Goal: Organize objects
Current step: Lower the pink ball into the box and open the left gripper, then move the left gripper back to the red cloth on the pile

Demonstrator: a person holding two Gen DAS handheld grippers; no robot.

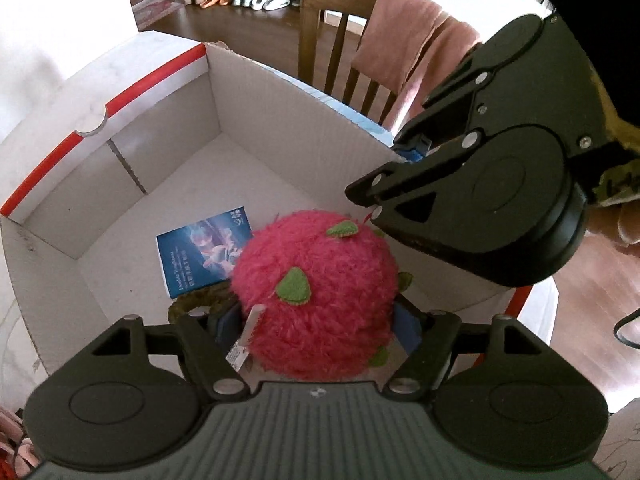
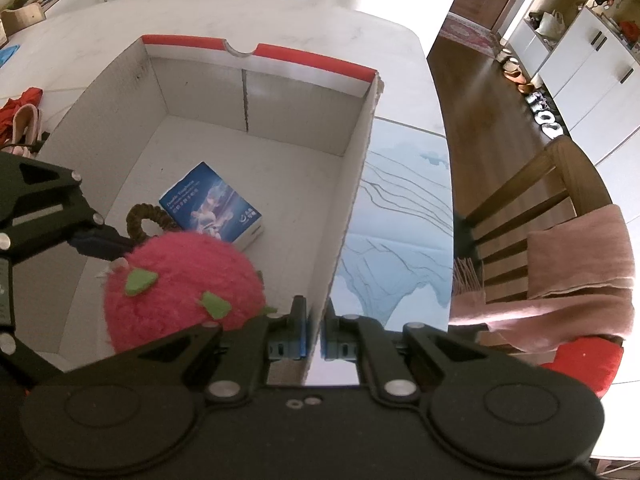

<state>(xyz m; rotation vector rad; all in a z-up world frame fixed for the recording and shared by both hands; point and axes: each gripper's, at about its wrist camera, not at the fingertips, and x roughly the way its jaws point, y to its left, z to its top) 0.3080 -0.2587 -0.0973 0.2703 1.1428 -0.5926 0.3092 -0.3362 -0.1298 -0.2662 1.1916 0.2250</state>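
1. Left gripper (image 1: 316, 320), bottom centre: jaws apart, straddling the fuzzy pink plush ball (image 1: 316, 296); whether the pads press is unclear. Spread fully, lift straight out.
2. Right gripper (image 2: 314, 334), jaws clamped on the cardboard box (image 2: 352, 184) wall: hold steady.
3. Glossy blue packet (image 1: 206, 250) lies flat on the floor beyond.

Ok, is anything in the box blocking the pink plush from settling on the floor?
Partly. A blue packet lies flat on the floor of the box, just past the pink plush, which may land on its edge. The right gripper clamps the box wall beside the plush, not under it.
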